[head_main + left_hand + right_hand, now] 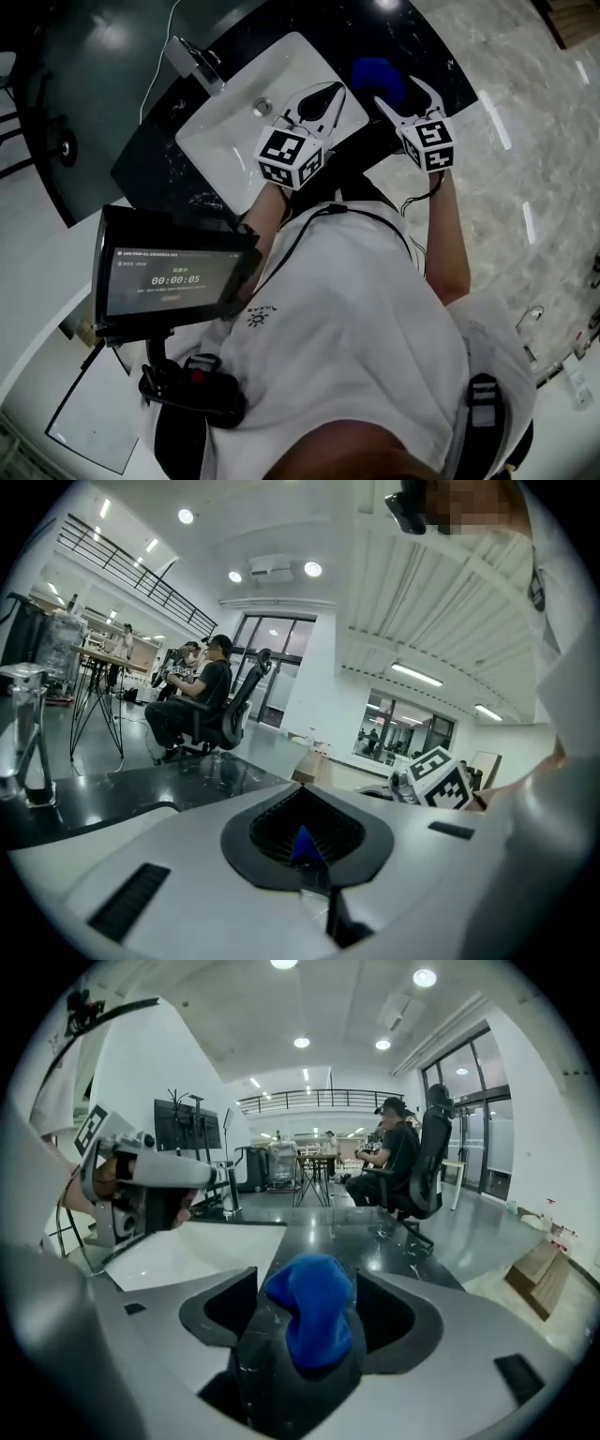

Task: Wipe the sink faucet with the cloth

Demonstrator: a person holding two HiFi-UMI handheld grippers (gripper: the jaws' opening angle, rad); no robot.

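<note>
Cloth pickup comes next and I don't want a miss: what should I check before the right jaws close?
1. Cloth between the right gripper's jaws: ok, it lies on the counter between them.
2. Right jaws open wide enough: ok, they stand apart on either side of the cloth.
3. Cloth already gripped: not ok, the jaws do not press on it.
4. Left gripper out of the way: ok, shut and empty, over the sink, apart from the cloth.
5. Faucet reachable: ok, it stands uncovered at the sink's far edge.
6. Cloth damp or dry: cannot tell.
</note>
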